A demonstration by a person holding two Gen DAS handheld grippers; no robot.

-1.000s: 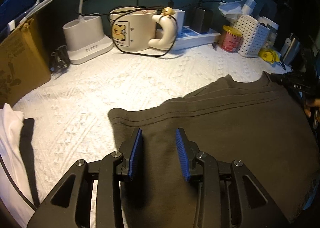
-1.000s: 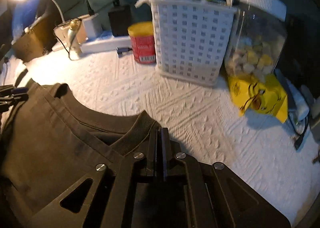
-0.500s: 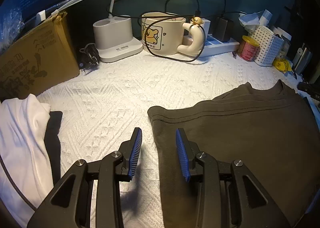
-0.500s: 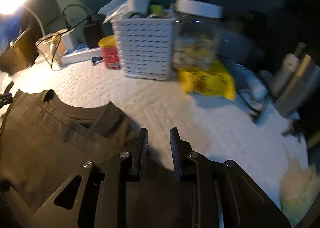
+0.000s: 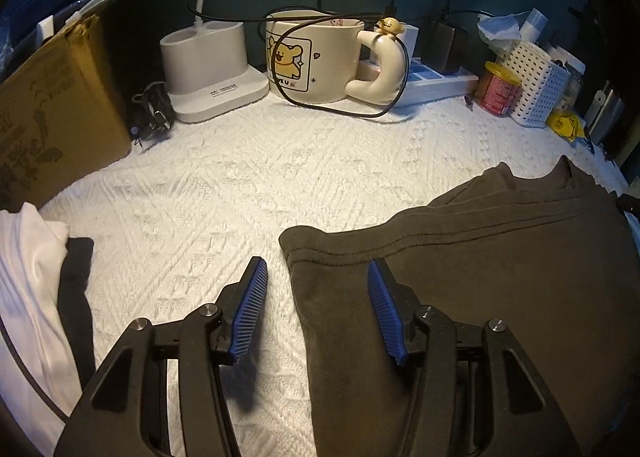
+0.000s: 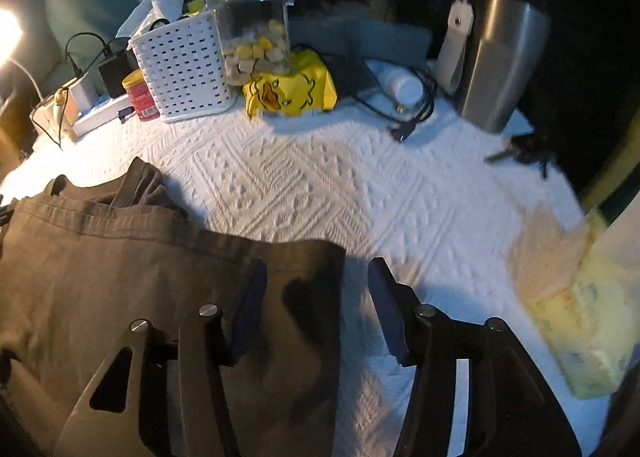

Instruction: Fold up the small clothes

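A dark brown folded garment lies flat on the white textured cover. My left gripper hovers over its left edge; the jaws are opening, and the blue pads touch nothing. In the right wrist view the same garment fills the lower left, its collar towards the back. Over its right edge my right gripper is also opening. Cloth lies under the gap, but the pads press on nothing.
A cardboard box and a white cloth sit at the left. Lamp base, bear mug with cables, red tin and white basket line the back. Jar, yellow bag, steel canister and pale packet stand right.
The right gripper let go of the garment's collar, opened wide and swung right to the garment's right edge. The left gripper's jaws widened, and the garment's left edge now lies between them.
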